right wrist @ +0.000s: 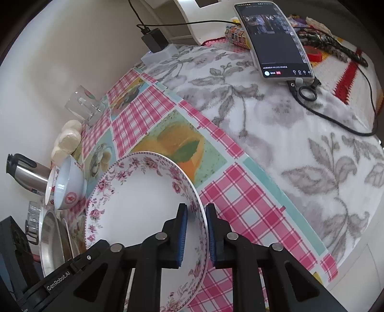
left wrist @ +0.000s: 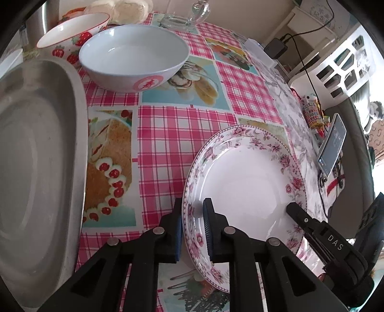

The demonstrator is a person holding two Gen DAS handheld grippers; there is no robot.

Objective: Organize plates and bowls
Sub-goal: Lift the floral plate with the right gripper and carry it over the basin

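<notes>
The plate (left wrist: 244,182), white with a pink floral rim, sits on the checked tablecloth (left wrist: 182,134) near the table's front edge, and both grippers straddle its rim from opposite sides. The left gripper (left wrist: 193,223) has one blue-padded finger outside the rim and the other over the plate's face; a narrow gap shows between the pads and the china, so a firm clamp cannot be confirmed. The right gripper (right wrist: 195,230) likewise brackets the rim (right wrist: 199,216), one finger inside the plate (right wrist: 144,201) and one outside, jaws narrowed but with slight gaps visible on each side; whether it grips is not clear. In the right wrist view the plate appears tilted, though the fisheye may account for this. In the left wrist view, the right gripper's finger (left wrist: 297,211) rests at the plate's far rim. Beyond the plate stands a white bowl (left wrist: 133,57) with a red emblem, and just behind it, touching or nearly so, a strawberry bowl (left wrist: 72,31). A steel pan (left wrist: 36,168) lies to the left, well apart from the plate. A glass (left wrist: 184,14) stands at the back. A phone (right wrist: 273,38) leans on the grey floral cloth (right wrist: 288,134), its cable attached.
</notes>
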